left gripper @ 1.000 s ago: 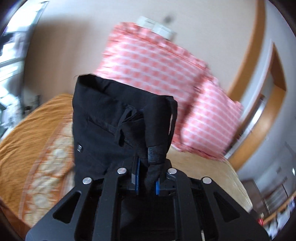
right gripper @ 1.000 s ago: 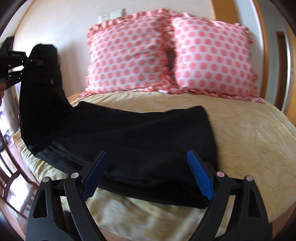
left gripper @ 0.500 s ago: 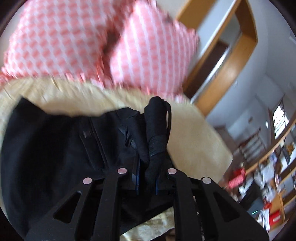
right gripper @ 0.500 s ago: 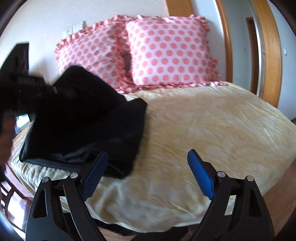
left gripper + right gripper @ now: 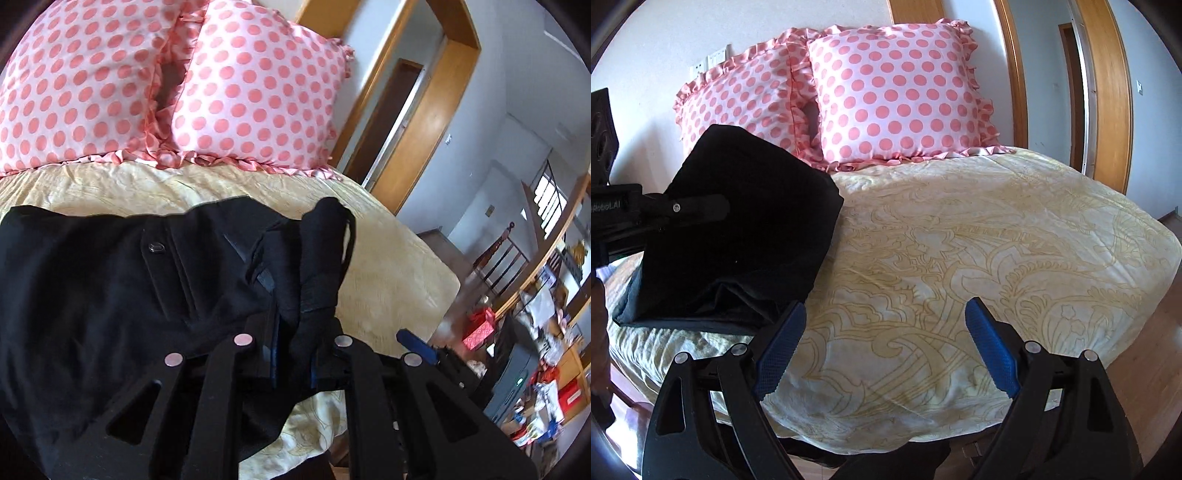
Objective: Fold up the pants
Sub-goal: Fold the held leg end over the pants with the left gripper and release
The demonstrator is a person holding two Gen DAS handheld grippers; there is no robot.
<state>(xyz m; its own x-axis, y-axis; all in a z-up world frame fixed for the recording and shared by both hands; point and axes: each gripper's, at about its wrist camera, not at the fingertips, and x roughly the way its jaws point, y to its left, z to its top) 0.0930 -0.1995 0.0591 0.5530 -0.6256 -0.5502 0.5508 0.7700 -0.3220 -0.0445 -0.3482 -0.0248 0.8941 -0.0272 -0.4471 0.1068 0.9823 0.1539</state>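
Black pants (image 5: 110,295) lie folded over on the yellow patterned bed (image 5: 960,240). In the right wrist view the pants (image 5: 738,229) form a stacked pile at the left side of the bed. My left gripper (image 5: 291,354) is shut on a bunched part of the waistband with its drawstring, low over the pile; it shows from the side in the right wrist view (image 5: 683,208). My right gripper (image 5: 882,350) is open and empty, above the bed's front edge, right of the pants.
Two pink polka-dot pillows (image 5: 894,92) lean on the wall at the head of the bed. A wooden door frame (image 5: 1108,92) stands at the right. Shelves and clutter (image 5: 535,387) lie beyond the bed's far side. Bare bedspread spreads right of the pants.
My left gripper carried the waistband from high at the left, over and down onto the legs, folding the pants in half. The right gripper stayed open and drew away to the right.
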